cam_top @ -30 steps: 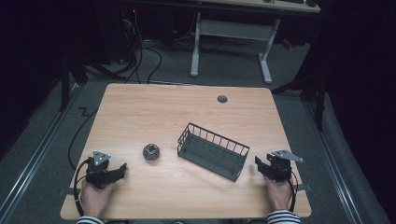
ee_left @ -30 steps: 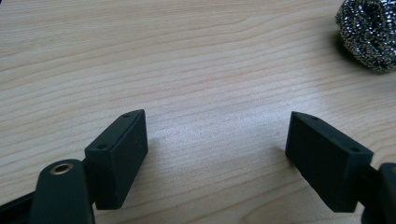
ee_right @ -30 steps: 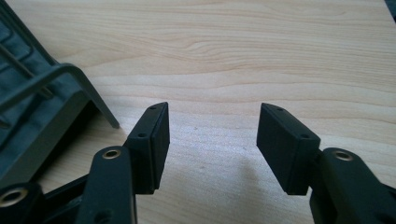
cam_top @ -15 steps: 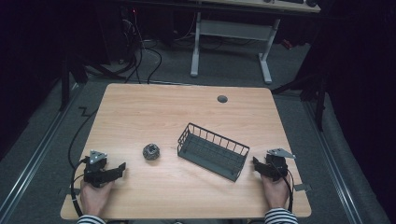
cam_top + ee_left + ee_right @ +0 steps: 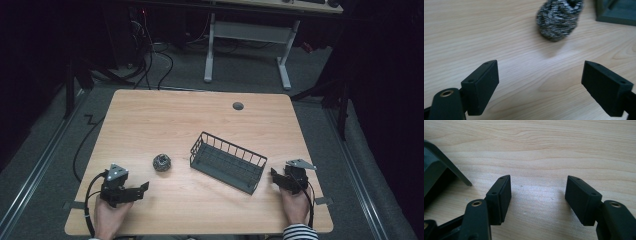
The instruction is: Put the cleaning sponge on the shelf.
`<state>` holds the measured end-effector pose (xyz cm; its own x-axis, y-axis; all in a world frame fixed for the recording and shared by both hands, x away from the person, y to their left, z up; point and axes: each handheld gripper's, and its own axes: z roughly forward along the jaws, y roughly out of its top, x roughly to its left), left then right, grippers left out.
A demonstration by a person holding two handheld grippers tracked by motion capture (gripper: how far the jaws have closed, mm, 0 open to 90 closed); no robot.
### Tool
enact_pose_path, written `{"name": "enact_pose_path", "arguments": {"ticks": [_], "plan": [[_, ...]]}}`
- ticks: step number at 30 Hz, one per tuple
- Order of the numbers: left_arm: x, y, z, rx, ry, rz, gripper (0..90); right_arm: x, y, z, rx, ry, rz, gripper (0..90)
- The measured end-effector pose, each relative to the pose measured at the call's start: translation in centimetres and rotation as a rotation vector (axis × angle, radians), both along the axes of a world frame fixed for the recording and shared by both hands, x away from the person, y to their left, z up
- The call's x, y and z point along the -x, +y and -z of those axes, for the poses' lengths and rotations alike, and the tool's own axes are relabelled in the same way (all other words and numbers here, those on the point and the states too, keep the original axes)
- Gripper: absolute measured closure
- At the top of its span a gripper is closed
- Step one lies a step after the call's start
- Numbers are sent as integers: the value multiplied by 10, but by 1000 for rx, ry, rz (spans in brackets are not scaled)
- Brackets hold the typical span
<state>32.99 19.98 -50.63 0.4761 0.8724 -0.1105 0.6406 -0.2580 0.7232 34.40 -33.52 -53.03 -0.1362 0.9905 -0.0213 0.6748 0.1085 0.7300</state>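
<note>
Work on the table [image 5: 150, 115] looks barely begun, judging from how things lie. In the high view, a steel scrubber [image 5: 161, 162] sits on the bare wood toward the near left, apart from the wire basket [image 5: 227, 161] that lies empty nearer the right edge. The left gripper [image 5: 142, 188] hovers near the front left corner, pointing toward the scrubber; its jaws have just been opening, with nothing between them. The right gripper [image 5: 274, 176] waits by the basket's near right end, spread and empty.

In the left gripper view, the scrubber [image 5: 559, 18] lies ahead of the wide-spread jaws, untouched, with a corner of the basket [image 5: 616, 12] beyond.

In the right gripper view, the jaws stand apart over bare wood, the basket's corner [image 5: 436, 170] just beside them. Picking up the scrubber and putting it in the basket are probably both left.
</note>
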Motion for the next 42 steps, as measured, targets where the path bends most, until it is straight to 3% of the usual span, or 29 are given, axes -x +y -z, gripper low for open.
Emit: {"name": "enact_pose_path", "arguments": {"ticks": [4,12,17,22,27,31,35,42], "plan": [[-11,-22,-4,-45,3,41,116,0,0,0,0,0,0,379],[-41,-46,-13,-76,12,42,106,0,0,0,0,0,0,379],[-59,-58,-7,-78,30,40,114,0,0,0,0,0,0,379],[-71,-65,3,-108,50,15,133,0,0,0,-1,-2,-1,377],[-77,-69,8,-127,55,6,167,0,0,0,0,0,-1,377],[-78,-70,8,-143,32,24,293,0,-1,0,-1,1,0,378],[-76,-72,10,-173,19,51,345,0,-1,0,-10,0,5,377],[-74,-69,3,-144,17,86,382,0,0,0,1,-1,2,374]]}}
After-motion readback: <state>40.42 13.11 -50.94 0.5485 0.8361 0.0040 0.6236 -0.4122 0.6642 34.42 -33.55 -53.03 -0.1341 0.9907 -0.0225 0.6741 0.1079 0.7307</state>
